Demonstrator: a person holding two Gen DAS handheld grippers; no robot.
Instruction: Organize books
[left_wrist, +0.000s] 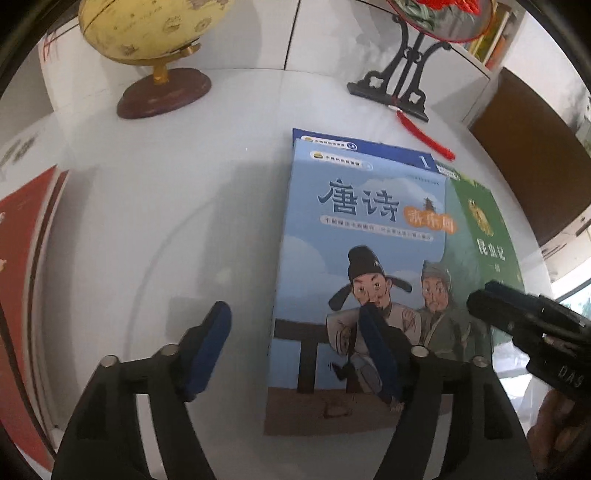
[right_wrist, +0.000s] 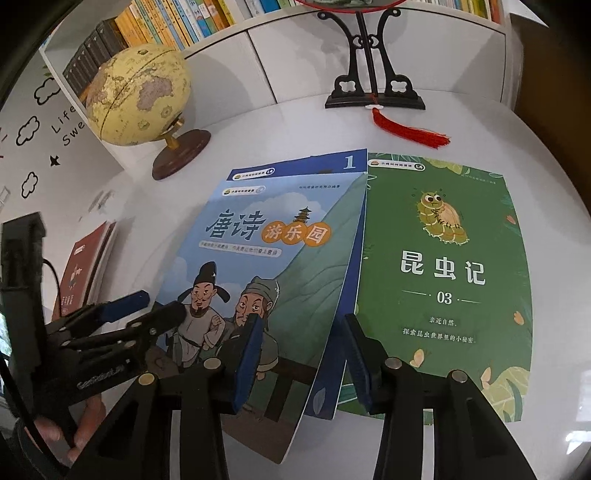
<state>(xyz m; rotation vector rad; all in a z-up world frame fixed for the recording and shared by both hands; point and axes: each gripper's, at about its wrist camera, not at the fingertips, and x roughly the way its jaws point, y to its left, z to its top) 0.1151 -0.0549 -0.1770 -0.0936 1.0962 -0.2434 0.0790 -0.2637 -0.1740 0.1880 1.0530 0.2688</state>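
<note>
A light blue poetry book (left_wrist: 354, 280) (right_wrist: 258, 280) lies on top of a dark blue book (left_wrist: 391, 151) (right_wrist: 314, 168) on the white table. A green insect book (right_wrist: 443, 280) (left_wrist: 480, 236) lies flat to their right. My left gripper (left_wrist: 295, 350) is open, low over the light blue book's left edge; it also shows in the right wrist view (right_wrist: 155, 302). My right gripper (right_wrist: 306, 354) is open, its fingers straddling the right edges of the blue books. Its tip shows at the right of the left wrist view (left_wrist: 491, 299).
A yellow globe (right_wrist: 138, 96) (left_wrist: 147, 29) on a brown base stands at the back left. A black ornament stand (right_wrist: 373, 88) (left_wrist: 399, 85) with a red tassel (right_wrist: 410, 129) stands at the back. A red book (right_wrist: 86, 266) (left_wrist: 22, 295) lies at the left. Bookshelves (right_wrist: 166, 22) line the back wall.
</note>
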